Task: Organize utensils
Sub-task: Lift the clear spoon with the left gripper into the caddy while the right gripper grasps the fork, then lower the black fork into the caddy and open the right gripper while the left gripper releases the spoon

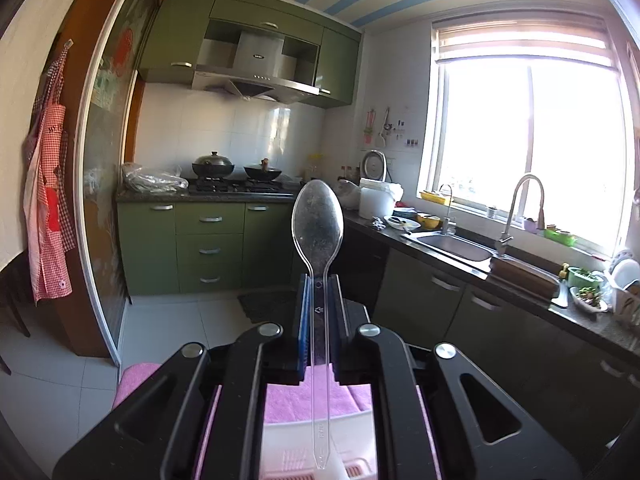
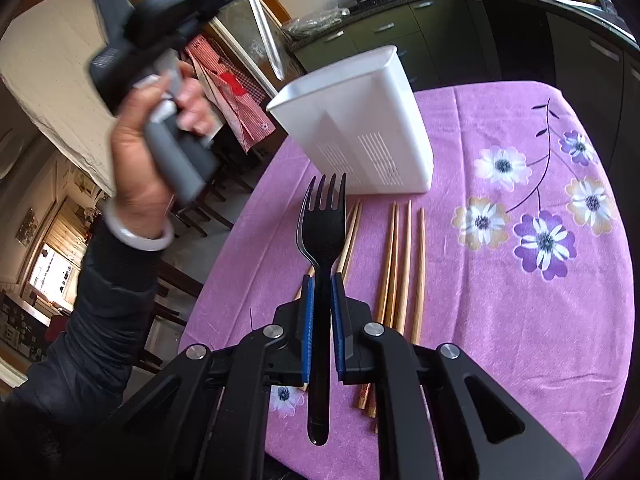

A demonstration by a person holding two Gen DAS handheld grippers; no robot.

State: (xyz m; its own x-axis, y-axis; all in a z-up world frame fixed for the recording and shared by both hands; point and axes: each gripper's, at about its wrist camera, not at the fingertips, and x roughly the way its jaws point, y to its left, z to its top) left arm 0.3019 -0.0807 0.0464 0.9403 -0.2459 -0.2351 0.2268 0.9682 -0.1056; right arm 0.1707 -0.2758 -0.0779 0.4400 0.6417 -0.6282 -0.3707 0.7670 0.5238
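My left gripper (image 1: 319, 280) is shut on a clear plastic spoon (image 1: 318, 220), bowl pointing up and away, handle running back over the white utensil holder (image 1: 288, 440) below. In the right wrist view the left gripper is high at the upper left with the spoon's handle (image 2: 266, 42) hanging down above the white slotted holder (image 2: 360, 128). My right gripper (image 2: 322, 280) is shut on a black plastic fork (image 2: 323, 224), tines toward the holder, above the table. Several wooden chopsticks (image 2: 404, 264) lie on the pink floral tablecloth (image 2: 520, 320) in front of the holder.
The table edge curves off at the left, with dark chairs (image 2: 188, 280) below it. A kitchen counter with a sink (image 1: 456, 246), a stove with woks (image 1: 236, 172) and green cabinets (image 1: 208, 248) stands beyond.
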